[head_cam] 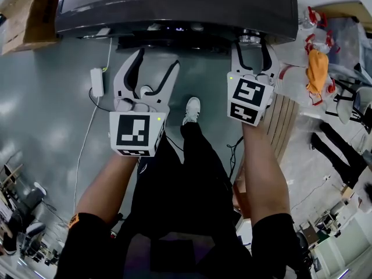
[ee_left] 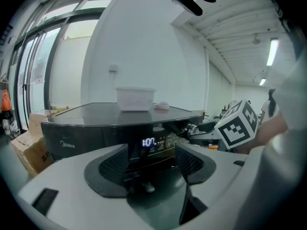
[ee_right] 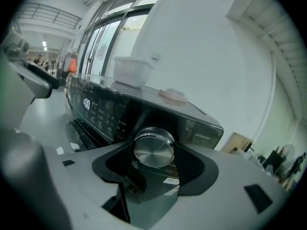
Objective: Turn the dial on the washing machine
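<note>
The dark washing machine (head_cam: 174,7) stands in front of me, its lit display (ee_left: 148,142) facing the left gripper view. Its round metal dial (ee_right: 153,147) sits at the right end of the control panel (ee_right: 103,111). My right gripper (ee_right: 156,164) reaches up to the panel's edge (head_cam: 252,46). Its two pads lie against either side of the dial (head_cam: 250,38) with no gap showing. My left gripper (head_cam: 156,63) hangs open in front of the machine, left of the dial, with nothing between its fingers (ee_left: 151,163).
A white plastic tub (ee_left: 135,98) and a small pale item (ee_right: 171,96) rest on the machine's top. Cardboard boxes (ee_left: 29,147) stand to the left. A power adapter with a cable (head_cam: 97,81) lies on the grey floor. Wooden slats (head_cam: 285,127) and orange clutter (head_cam: 317,68) are at the right.
</note>
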Available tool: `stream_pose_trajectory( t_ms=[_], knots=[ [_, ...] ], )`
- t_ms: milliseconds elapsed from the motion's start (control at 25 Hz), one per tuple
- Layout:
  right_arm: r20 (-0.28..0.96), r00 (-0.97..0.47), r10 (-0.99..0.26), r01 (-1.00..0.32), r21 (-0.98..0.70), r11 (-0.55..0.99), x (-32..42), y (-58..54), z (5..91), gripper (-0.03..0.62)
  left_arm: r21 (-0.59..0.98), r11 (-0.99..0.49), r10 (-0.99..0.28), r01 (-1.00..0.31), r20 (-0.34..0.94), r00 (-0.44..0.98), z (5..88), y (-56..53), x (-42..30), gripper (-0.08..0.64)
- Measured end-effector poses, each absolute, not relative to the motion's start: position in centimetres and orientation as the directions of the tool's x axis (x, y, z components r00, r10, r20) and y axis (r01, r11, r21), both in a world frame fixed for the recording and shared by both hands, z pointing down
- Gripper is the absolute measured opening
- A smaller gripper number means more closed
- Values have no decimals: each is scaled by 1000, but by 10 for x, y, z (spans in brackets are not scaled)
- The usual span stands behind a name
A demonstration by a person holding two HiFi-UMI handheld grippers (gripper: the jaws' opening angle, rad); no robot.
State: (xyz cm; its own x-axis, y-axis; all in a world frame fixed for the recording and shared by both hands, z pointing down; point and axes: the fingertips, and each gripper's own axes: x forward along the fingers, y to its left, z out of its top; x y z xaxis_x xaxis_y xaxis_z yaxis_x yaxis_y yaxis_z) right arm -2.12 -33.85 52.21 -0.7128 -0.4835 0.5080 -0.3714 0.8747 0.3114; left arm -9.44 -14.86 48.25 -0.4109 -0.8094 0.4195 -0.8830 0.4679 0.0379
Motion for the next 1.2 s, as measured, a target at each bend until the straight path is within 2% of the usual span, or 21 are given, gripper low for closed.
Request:
stream_pose_trajectory(
  t_ms=[160, 240, 360, 560, 800, 1200],
  knots=[
    [511, -762, -398, -491, -54, 870, -18, -345, 523, 287, 59, 476, -809, -877, 419, -411, 482, -147, -97, 295],
    [505, -775, -380, -510, -145, 848, -18, -347, 523, 287, 61, 475, -811, -878, 417, -410, 481, -148, -97, 295],
    [510, -776, -371, -498, -134, 857, -17, -348, 524, 288, 55, 473, -812, -879, 415, -410, 479, -149, -97, 295],
    [504, -767, -397, -461, -2, 887, -16, -336, 514, 305, 44, 468, -816, -882, 404, -413, 471, -146, -98, 295],
    [440, -829, -345, -338, 96, 936, -16, -303, 465, 302, 34, 468, -829, -883, 363, -426, 438, -150, -95, 295],
    [330, -916, -226, -211, 84, 974, 2, -235, 368, 287, 27, 483, -843, -875, 283, -457, 353, -128, -69, 295]
  ],
)
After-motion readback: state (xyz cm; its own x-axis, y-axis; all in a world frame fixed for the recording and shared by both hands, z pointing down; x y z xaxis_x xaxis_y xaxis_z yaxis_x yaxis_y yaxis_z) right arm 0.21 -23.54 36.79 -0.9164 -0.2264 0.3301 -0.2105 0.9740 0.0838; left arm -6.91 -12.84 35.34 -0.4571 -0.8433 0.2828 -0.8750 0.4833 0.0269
